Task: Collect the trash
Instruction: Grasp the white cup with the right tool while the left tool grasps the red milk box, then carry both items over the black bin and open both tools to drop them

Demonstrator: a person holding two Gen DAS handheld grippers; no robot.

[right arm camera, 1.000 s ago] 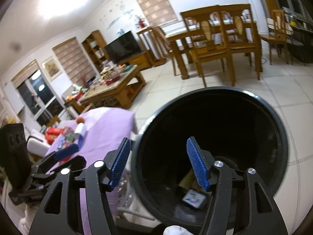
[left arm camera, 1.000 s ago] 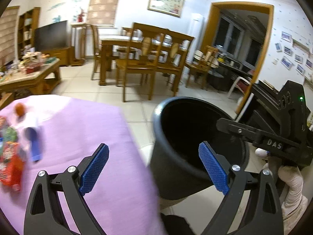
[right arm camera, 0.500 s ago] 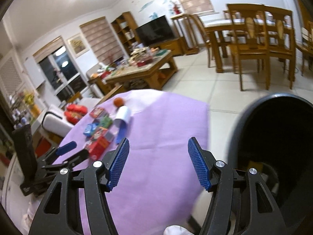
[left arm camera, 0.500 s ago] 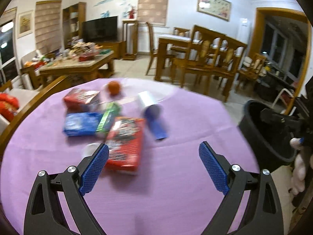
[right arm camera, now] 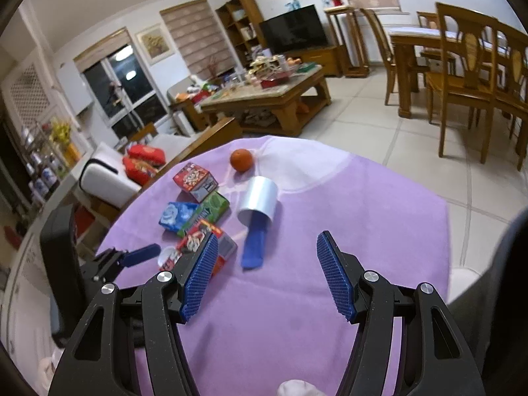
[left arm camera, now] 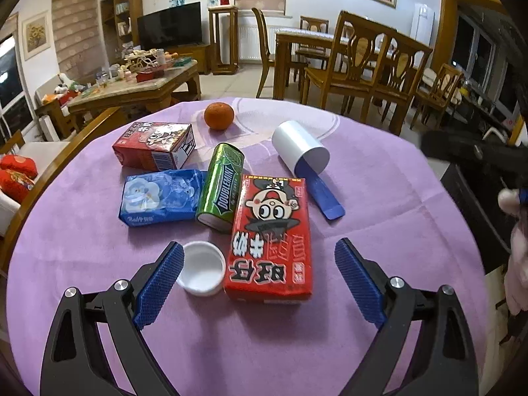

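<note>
On the purple table point(left arm camera: 379, 171) lie a large red snack box point(left arm camera: 272, 237), a green Doublemint can point(left arm camera: 220, 187), a blue tissue pack point(left arm camera: 158, 198), a small red carton point(left arm camera: 153, 147), a white cap point(left arm camera: 202, 268), a lint roller point(left arm camera: 302, 151) and an orange point(left arm camera: 218, 115). My left gripper point(left arm camera: 260, 280) is open and empty, hovering just in front of the red box and cap. My right gripper point(right arm camera: 267, 274) is open and empty above the table's right part; the lint roller point(right arm camera: 259, 203) lies ahead of it. The black bin's edge point(right arm camera: 514, 280) shows at the right.
A wooden chair back point(left arm camera: 66, 142) stands at the table's left edge. Dining chairs point(left arm camera: 363, 66) and a coffee table point(left arm camera: 138, 89) stand beyond. The left gripper's body point(right arm camera: 66, 264) shows at the left of the right wrist view.
Both grippers have swung away from the black bin to face the table. The left gripper has come closer to the trash pile. Both stay open and empty.
</note>
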